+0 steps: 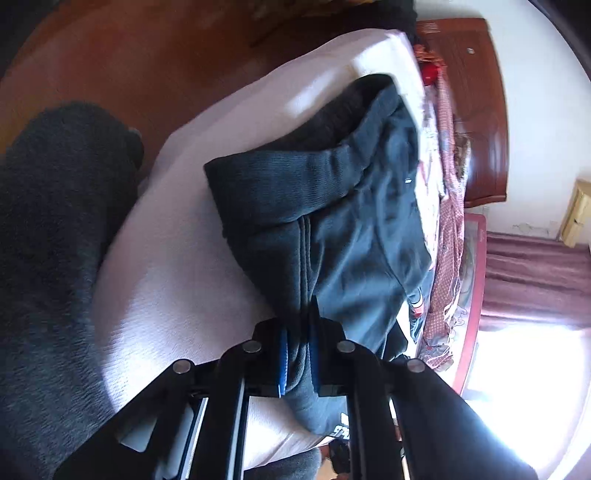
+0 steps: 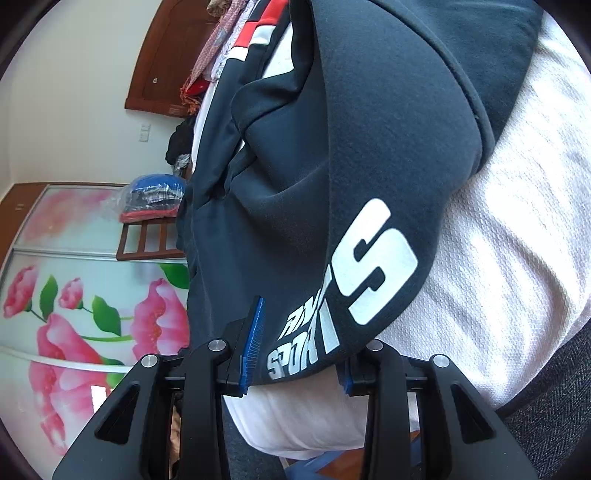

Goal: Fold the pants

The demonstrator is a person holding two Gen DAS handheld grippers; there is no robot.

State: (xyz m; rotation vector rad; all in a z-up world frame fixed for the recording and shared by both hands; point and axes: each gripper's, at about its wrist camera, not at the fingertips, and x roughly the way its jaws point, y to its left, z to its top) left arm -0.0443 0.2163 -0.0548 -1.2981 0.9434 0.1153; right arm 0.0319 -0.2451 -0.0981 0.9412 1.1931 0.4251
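2 grippers, 1 pair of dark pants, both pinching fabric

Nearest in the left wrist view, the left gripper (image 1: 298,347) has its blue pads (image 1: 282,363) squeezed nearly together on a bunched ridge of the pants (image 1: 332,206), right along a stitched seam, so only the thickness of the cloth keeps the jaws apart. In the right wrist view the right gripper (image 2: 295,354) sits wider, with 1 blue pad showing on the left and just a sliver of the other on the right, and a fold of pants with white "SPORTS" lettering (image 2: 343,291) fills the gap between them. Looks like the cloth is clamped there, though the right pad is mostly hidden behind it.

The pants themselves lie across a white mattress (image 1: 184,258), reaching from the near edge by the grippers toward the far end. The ribbed waistband (image 1: 288,173) is farther out and gapes open a bit. A grey fuzzy blanket (image 1: 48,258) hangs beside the mattress at its left edge.

Further along, another dark garment with red and white stripes (image 2: 255,33) and a reddish patterned cloth (image 1: 448,229) sit at the far side of the mattress. Beyond that, a wooden headboard (image 1: 476,110), and in the right wrist view a wardrobe door with pink flowers (image 2: 74,314).
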